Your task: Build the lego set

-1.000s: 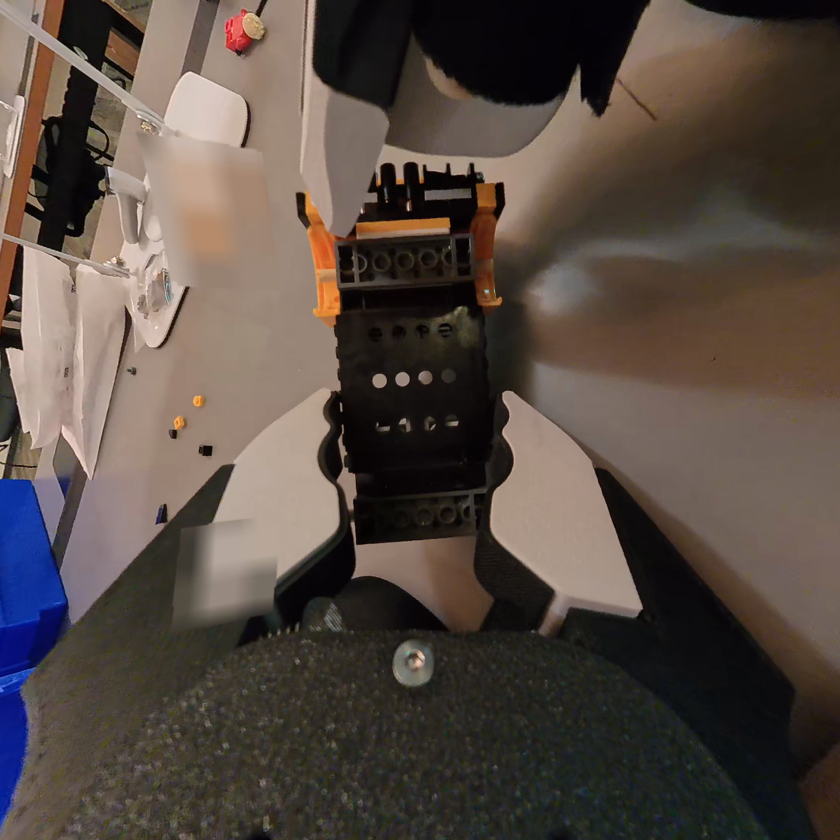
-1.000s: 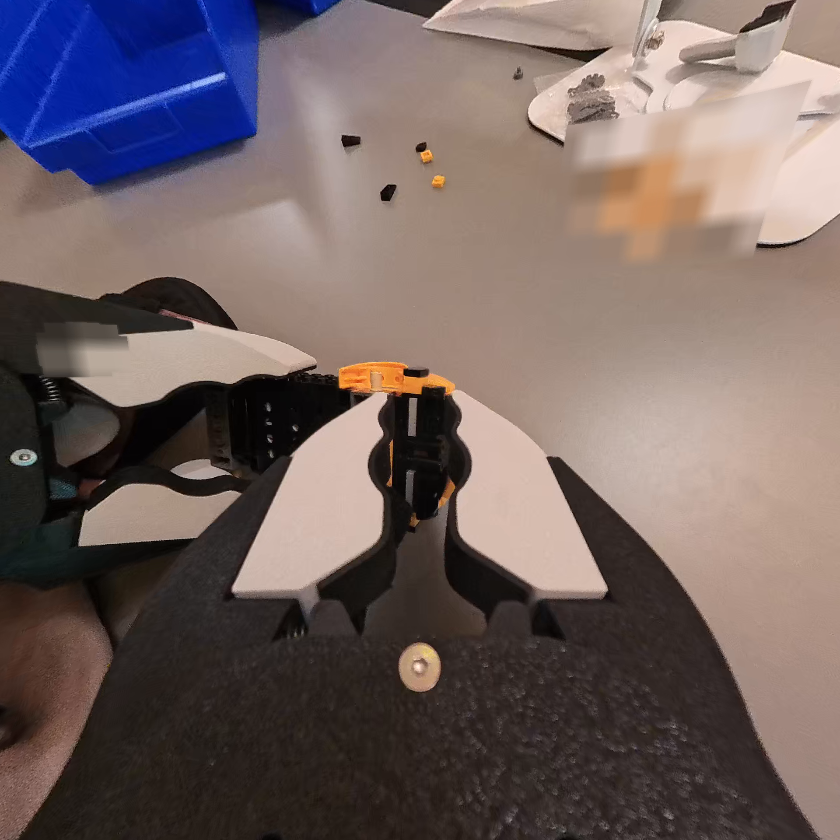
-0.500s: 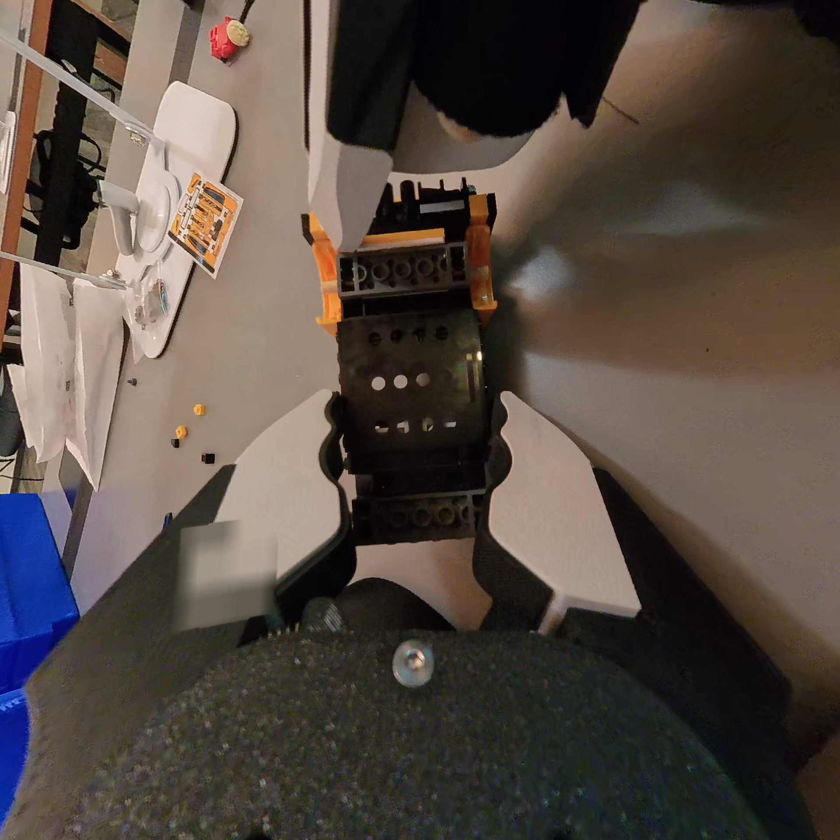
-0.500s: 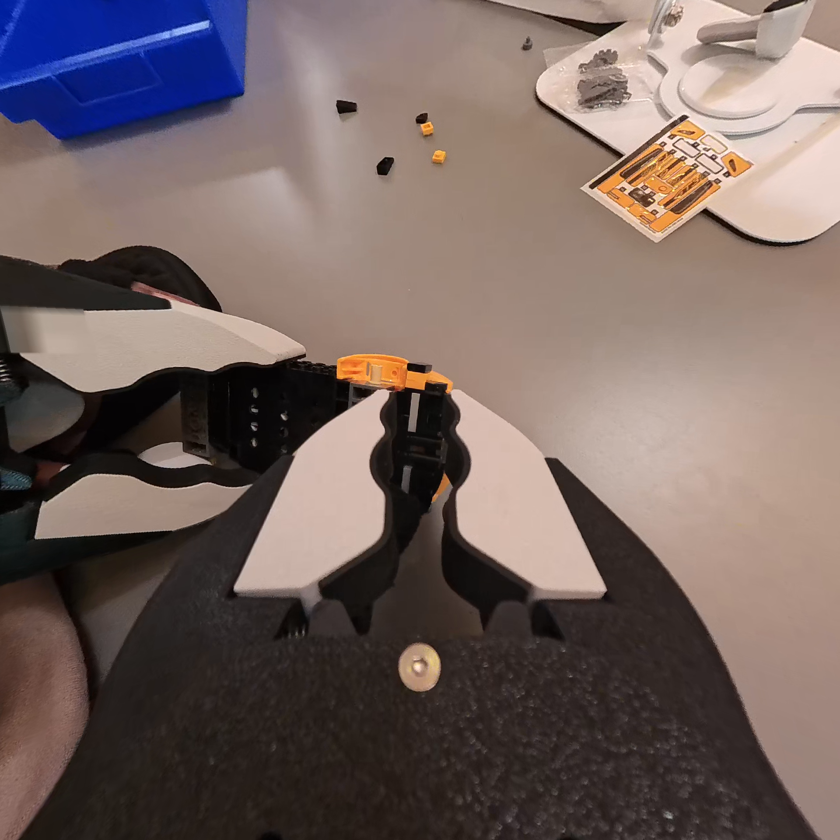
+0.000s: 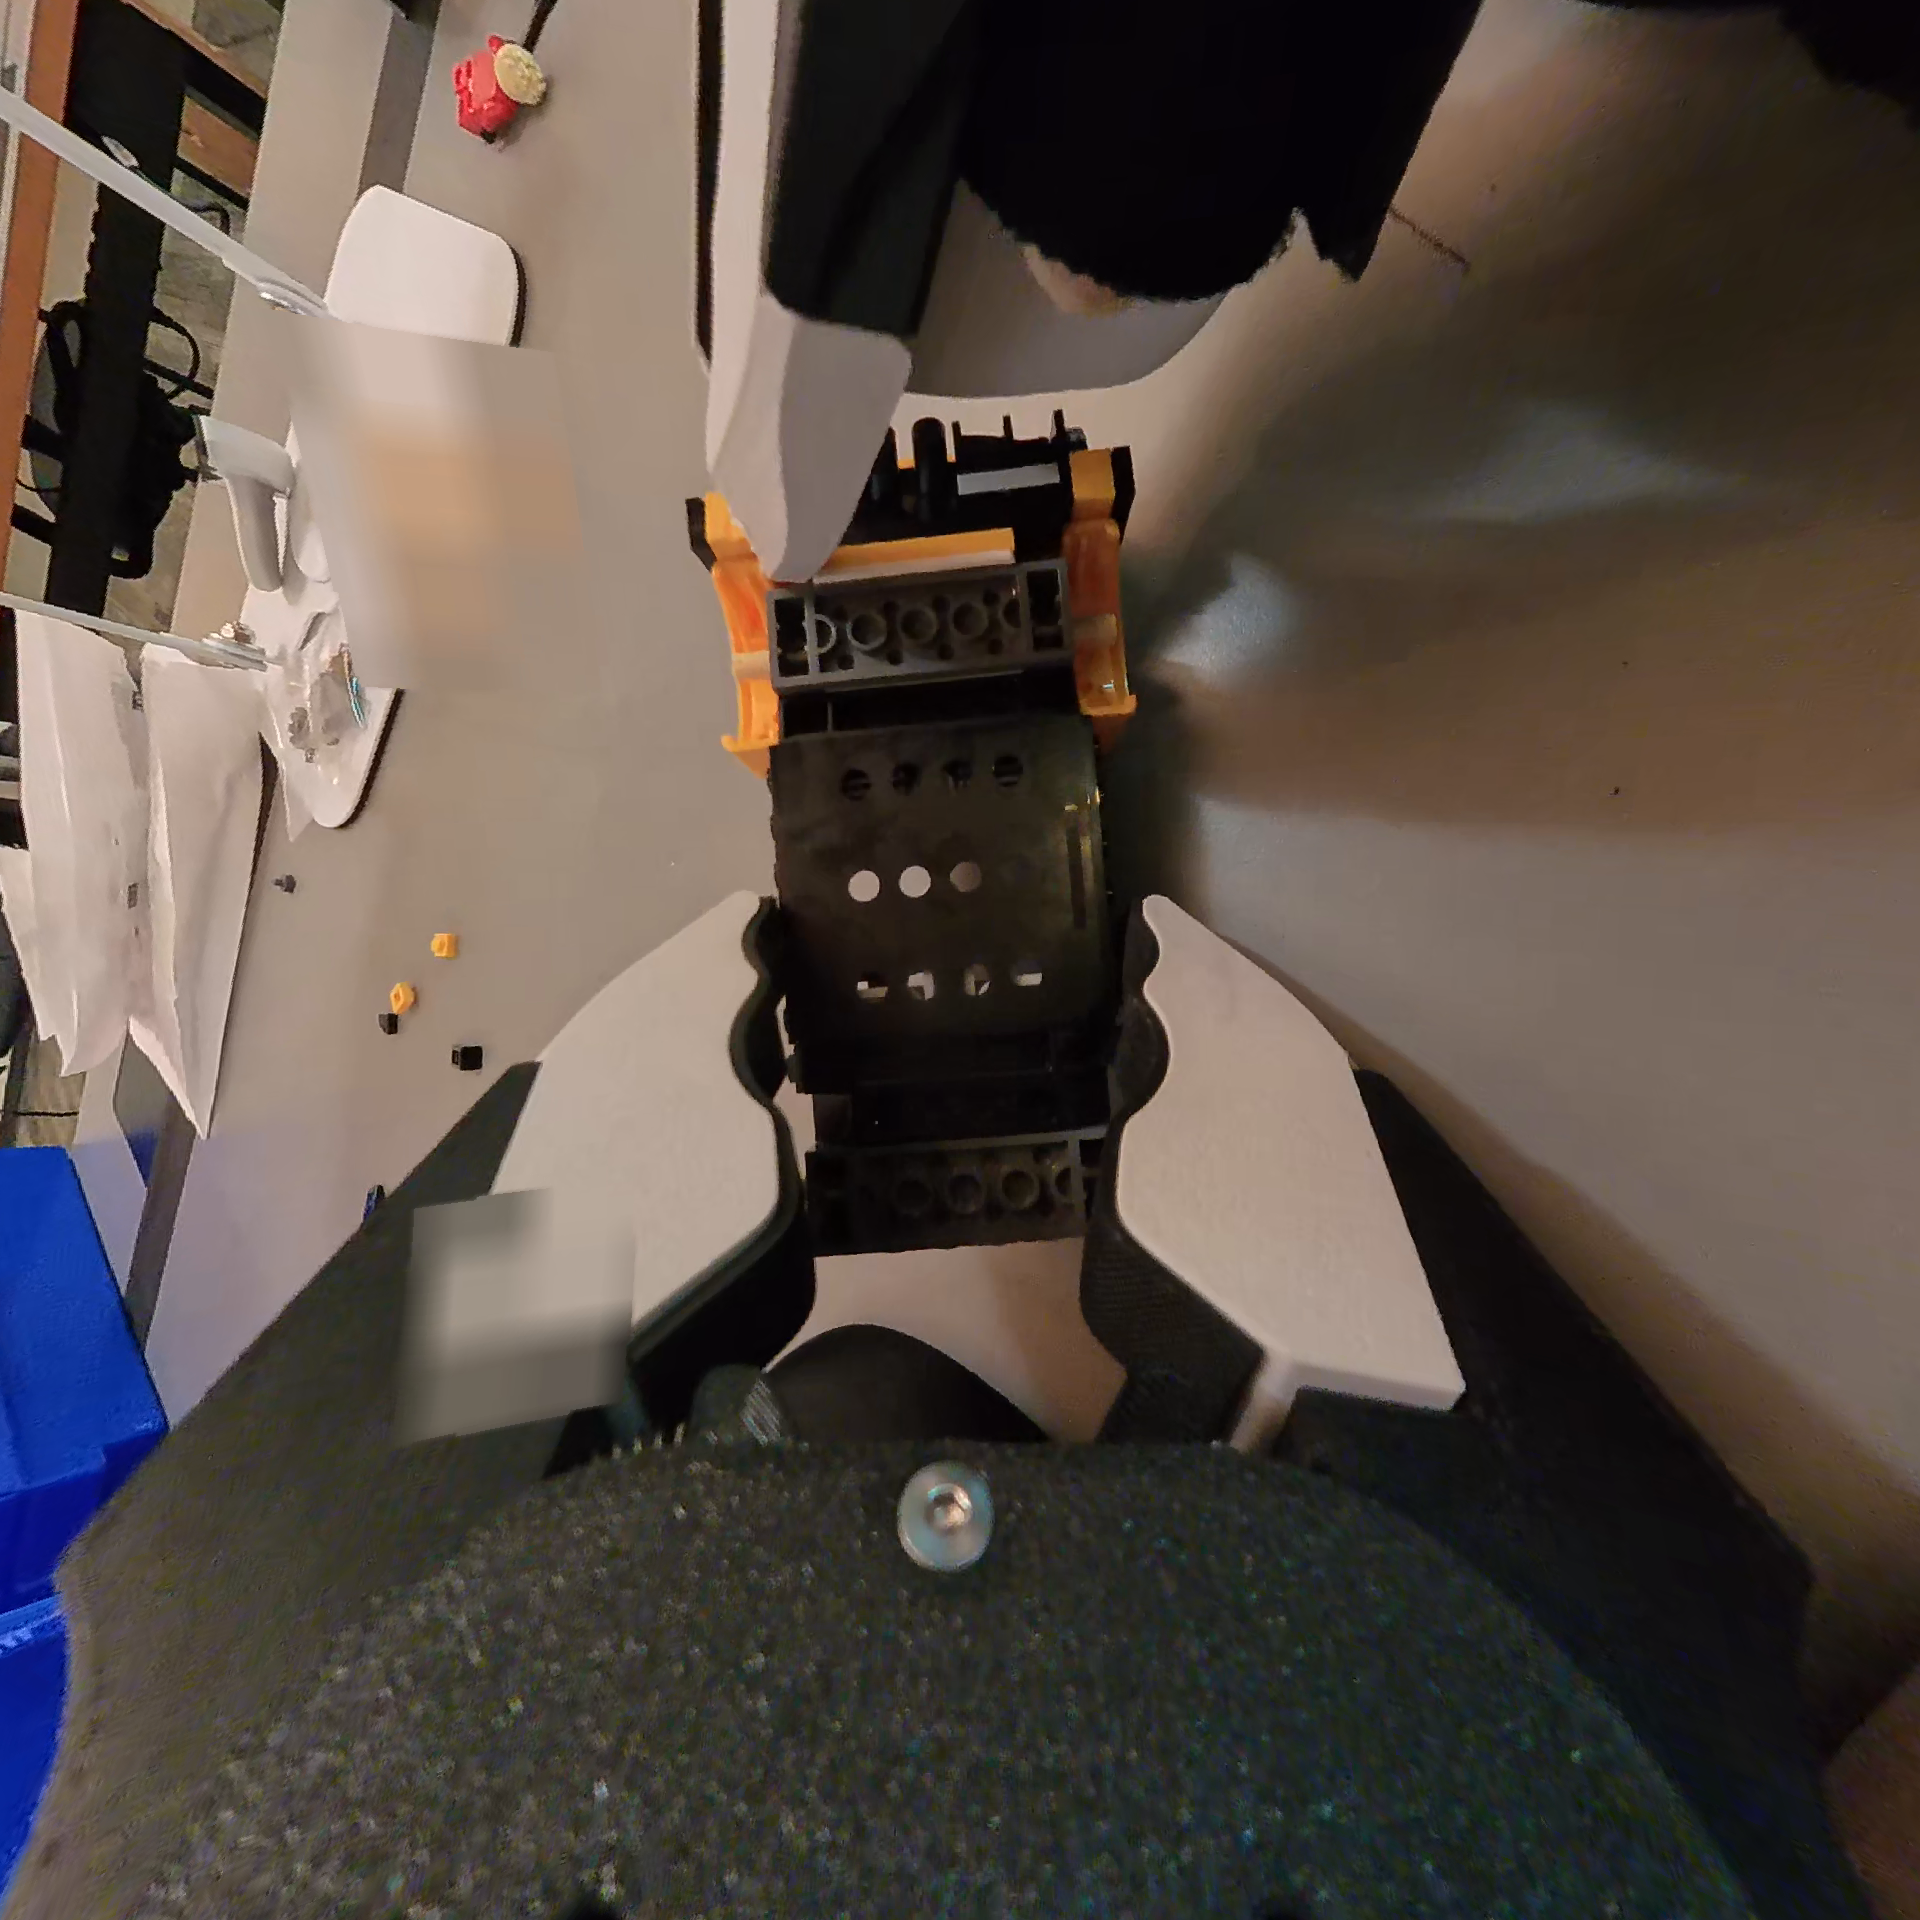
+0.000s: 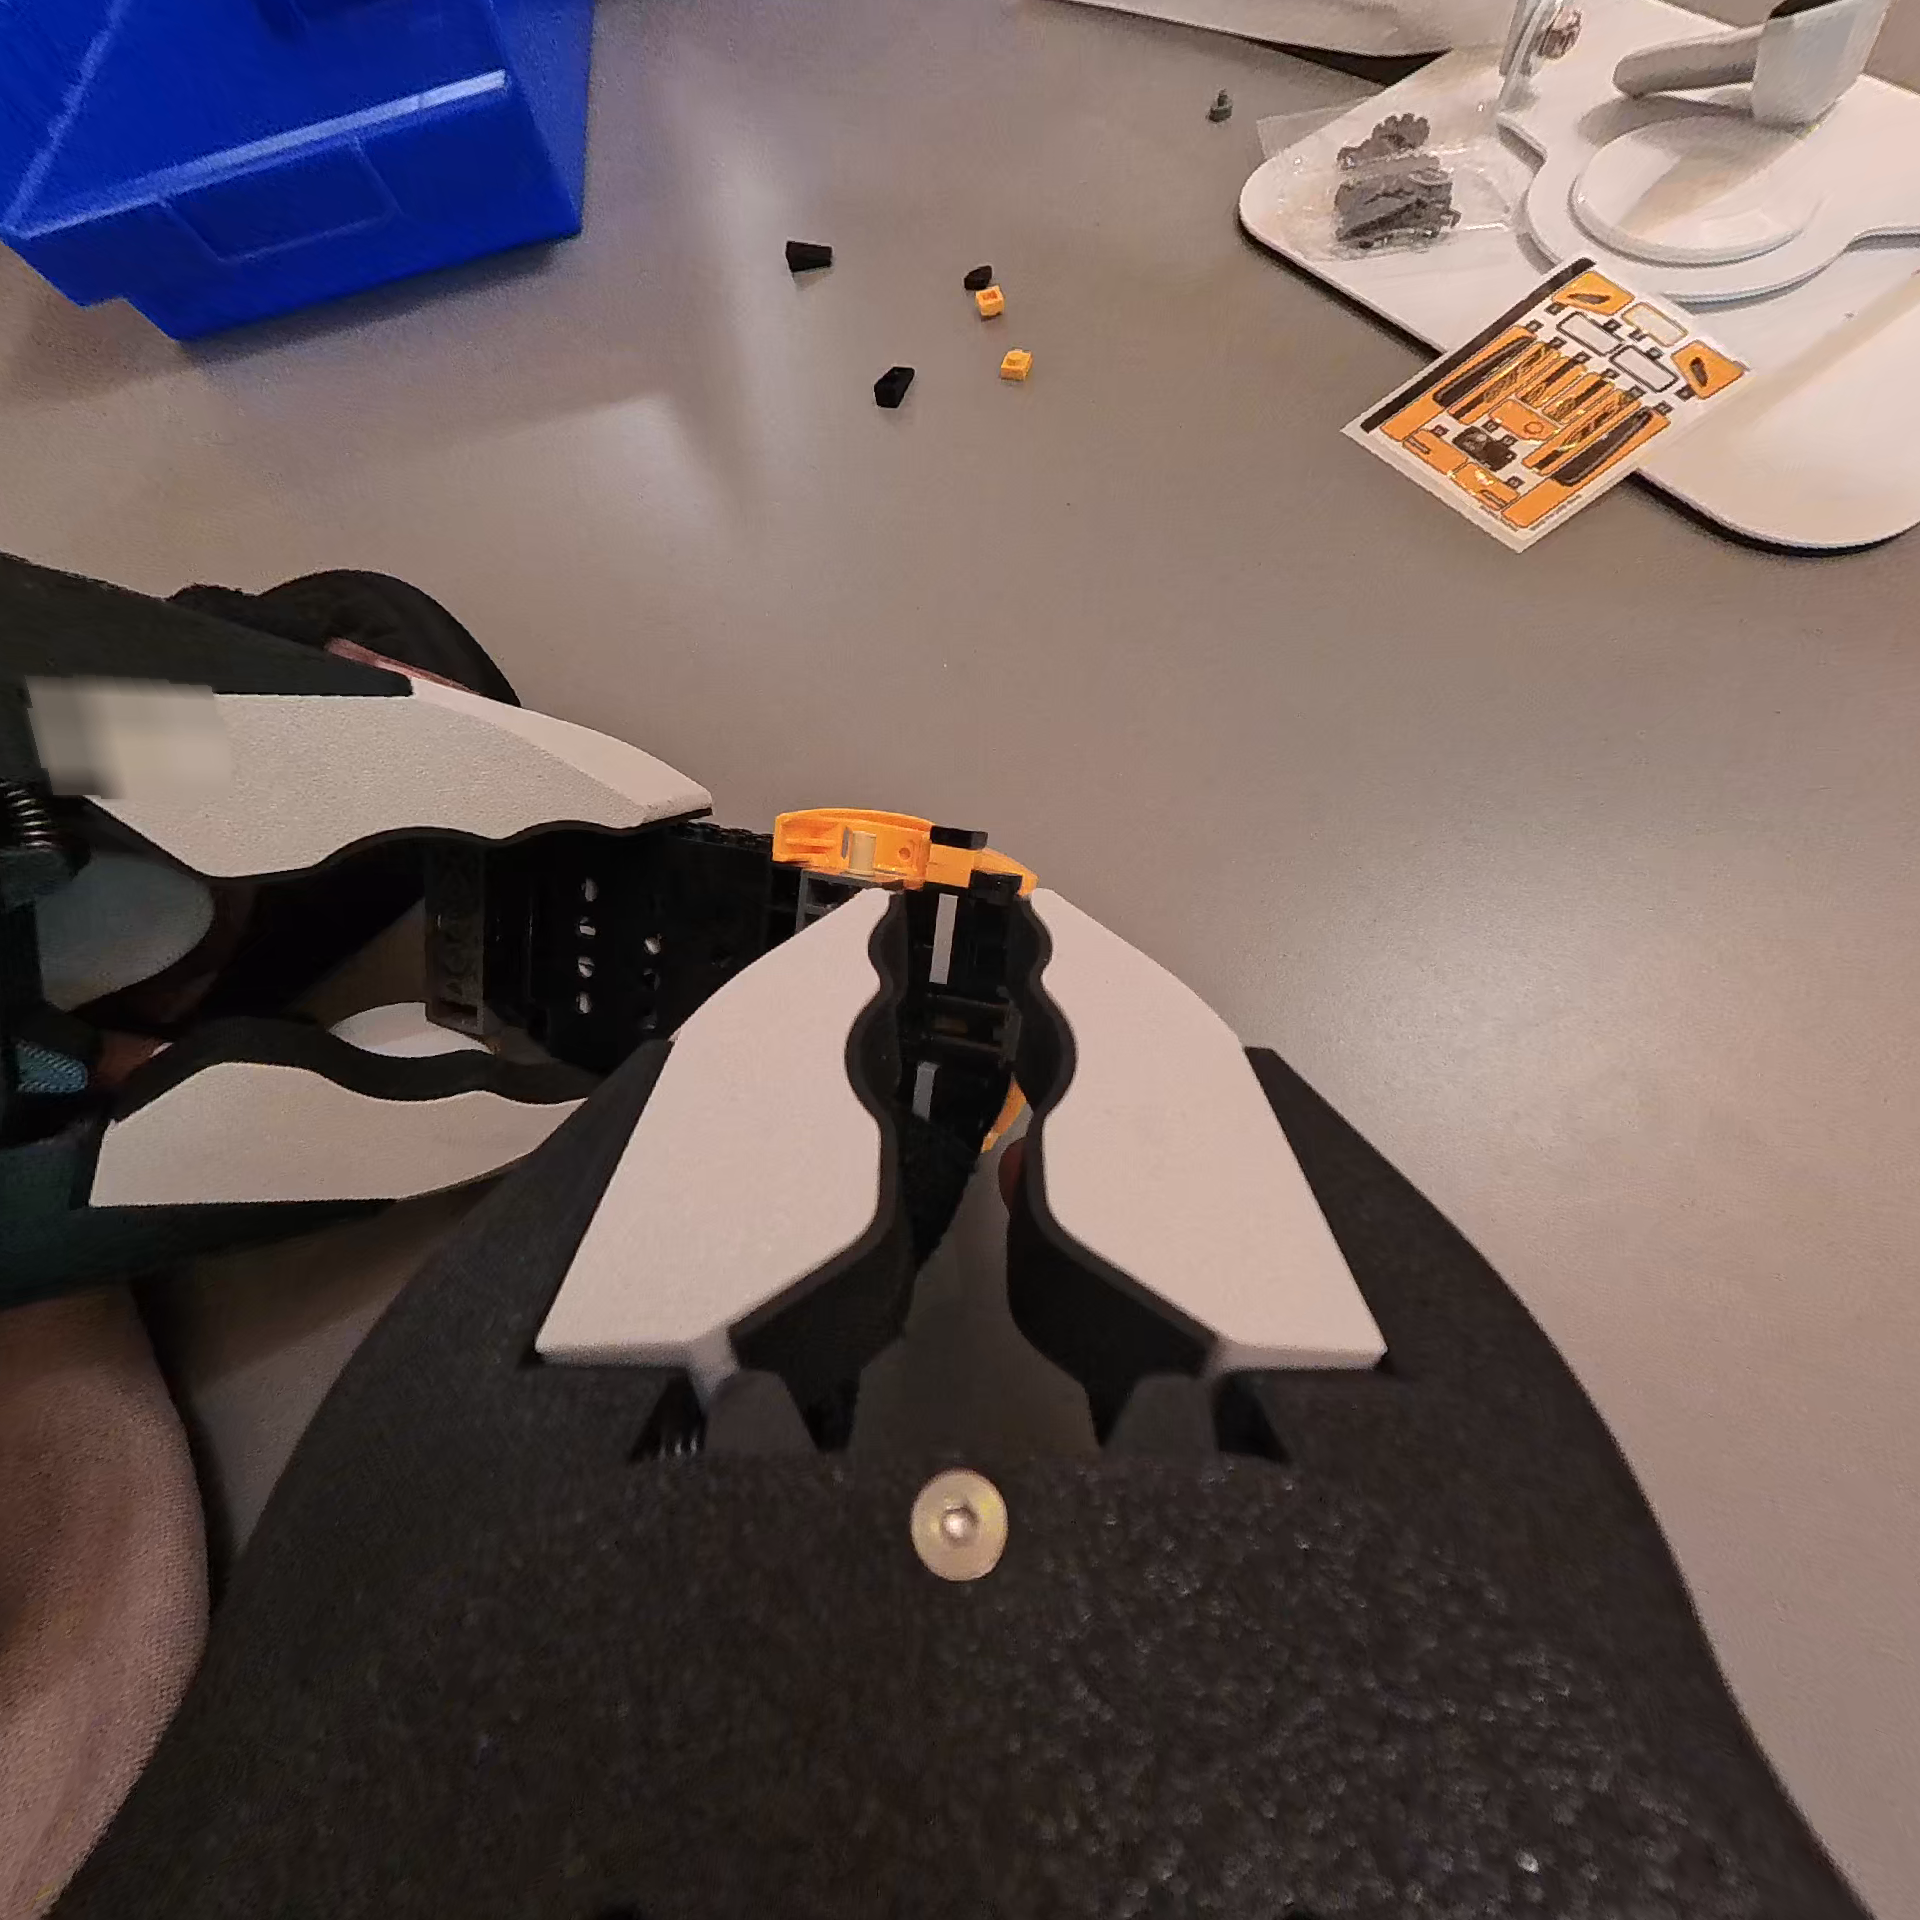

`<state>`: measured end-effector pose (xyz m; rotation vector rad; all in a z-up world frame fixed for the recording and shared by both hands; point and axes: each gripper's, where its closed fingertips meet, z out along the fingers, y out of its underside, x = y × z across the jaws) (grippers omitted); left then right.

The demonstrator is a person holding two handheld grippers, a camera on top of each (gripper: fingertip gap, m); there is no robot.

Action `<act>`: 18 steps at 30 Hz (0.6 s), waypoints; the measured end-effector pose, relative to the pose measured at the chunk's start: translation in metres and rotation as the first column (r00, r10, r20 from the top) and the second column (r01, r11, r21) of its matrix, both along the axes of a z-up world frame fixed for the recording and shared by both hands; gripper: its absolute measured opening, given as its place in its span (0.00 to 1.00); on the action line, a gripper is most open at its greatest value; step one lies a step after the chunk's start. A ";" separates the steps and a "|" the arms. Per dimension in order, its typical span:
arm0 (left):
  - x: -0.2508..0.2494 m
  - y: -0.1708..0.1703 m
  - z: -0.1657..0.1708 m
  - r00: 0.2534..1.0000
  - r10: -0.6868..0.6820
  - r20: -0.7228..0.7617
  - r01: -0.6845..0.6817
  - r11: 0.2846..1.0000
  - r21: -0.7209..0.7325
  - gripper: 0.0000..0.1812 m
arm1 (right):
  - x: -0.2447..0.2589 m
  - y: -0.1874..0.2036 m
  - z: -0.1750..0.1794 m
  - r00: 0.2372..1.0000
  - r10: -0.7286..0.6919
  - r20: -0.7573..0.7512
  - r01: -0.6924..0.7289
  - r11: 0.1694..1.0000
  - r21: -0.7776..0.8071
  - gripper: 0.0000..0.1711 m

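We have the lego model [image 5: 935, 914] held up off the grey table [image 6: 1351, 831] between both tongs. The left tongs [image 5: 940, 956] are clenched on its black perforated rear; the right tongs [image 6: 956, 925] are clenched on the orange-trimmed front end.

We judge it light and stiff but fragile — a stack of pressed-together bricks that can pop apart if twisted or squeezed across a seam. The solid black body is the safest hold; the orange trim [image 6: 862, 847] looks loosely clipped. Loose small pieces [image 6: 992, 301] lie well apart on the table, near a blue bin [image 6: 291, 145] and sticker sheet [image 6: 1548, 405].
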<state>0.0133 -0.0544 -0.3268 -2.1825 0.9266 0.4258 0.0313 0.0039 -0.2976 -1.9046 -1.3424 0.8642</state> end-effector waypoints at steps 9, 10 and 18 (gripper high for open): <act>-0.003 0.001 0.000 0.999 -0.001 0.044 0.001 1.000 0.000 0.34 | -0.003 -0.002 0.002 0.999 -0.003 -0.037 0.002 0.999 -0.034 0.11; -0.004 0.001 0.000 0.998 0.000 0.064 0.000 1.000 0.000 0.34 | -0.003 -0.002 0.004 0.999 0.004 -0.051 -0.007 0.999 -0.054 0.11; -0.008 0.001 -0.001 0.976 0.010 0.218 -0.006 1.000 -0.018 0.34 | 0.021 0.007 0.018 0.986 0.080 -0.143 -0.094 0.991 -0.094 0.17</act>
